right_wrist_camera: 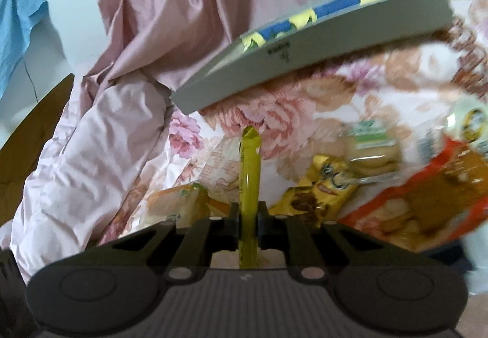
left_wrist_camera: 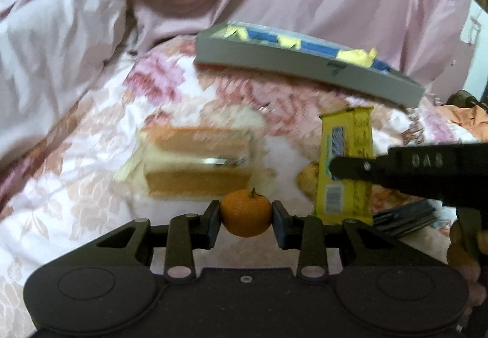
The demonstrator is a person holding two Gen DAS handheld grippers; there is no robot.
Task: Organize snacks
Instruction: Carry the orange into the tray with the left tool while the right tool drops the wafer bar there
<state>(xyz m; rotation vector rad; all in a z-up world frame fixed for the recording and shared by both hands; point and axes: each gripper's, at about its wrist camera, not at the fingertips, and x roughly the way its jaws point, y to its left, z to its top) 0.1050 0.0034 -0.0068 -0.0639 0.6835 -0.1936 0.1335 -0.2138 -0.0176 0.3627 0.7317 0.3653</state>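
Left tongs (left_wrist_camera: 246, 216) clamp a small orange (left_wrist_camera: 245, 212) between their pads; right tongs (right_wrist_camera: 247, 216) pinch a yellow packet (right_wrist_camera: 249, 185) edge-on.

We look from each wrist, tilted down along its jaws, close over the floral bedspread (left_wrist_camera: 91, 185). Both views share the grey tray (left_wrist_camera: 305, 69) at the far side, the pink quilt (right_wrist_camera: 183, 18) behind it, and the yellow packet (left_wrist_camera: 347, 161).

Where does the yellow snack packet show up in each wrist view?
Left wrist: yellow snack packet right of centre, upright, pinched by the right gripper.
Right wrist: seen edge-on at centre, between the closed fingers.
Shared landmark: grey tray, upper right.
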